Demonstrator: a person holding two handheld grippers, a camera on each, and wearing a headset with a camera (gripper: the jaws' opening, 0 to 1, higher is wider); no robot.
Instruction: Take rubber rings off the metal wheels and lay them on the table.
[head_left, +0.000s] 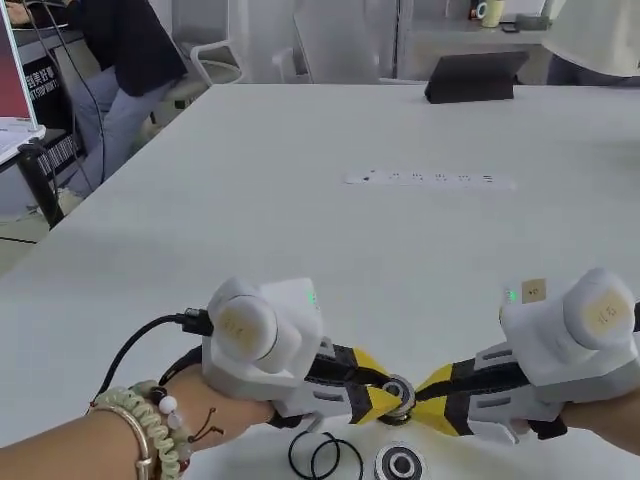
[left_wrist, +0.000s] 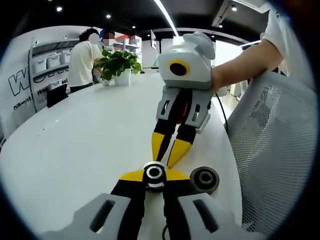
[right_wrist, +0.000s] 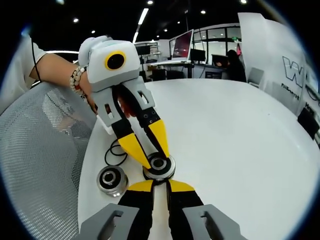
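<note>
Where the white table (head_left: 300, 200) of this open office meets its near edge, my left gripper (head_left: 380, 398) clamps a metal wheel (head_left: 398, 390), flat, bore pointing up. My right gripper (head_left: 422, 396) has its jaws almost together at the rim; whether they grip, I cannot tell. A second wheel (head_left: 401, 464) and two rubber rings (head_left: 325, 457) lie just beside.

My left gripper (head_left: 382, 394) reaches the wheel (head_left: 398, 389) from its left side, jaws clamped across it. My right gripper (head_left: 420, 394) meets it from the opposite side, level and low, jaws nearly together, nipping the wheel's rim.
</note>
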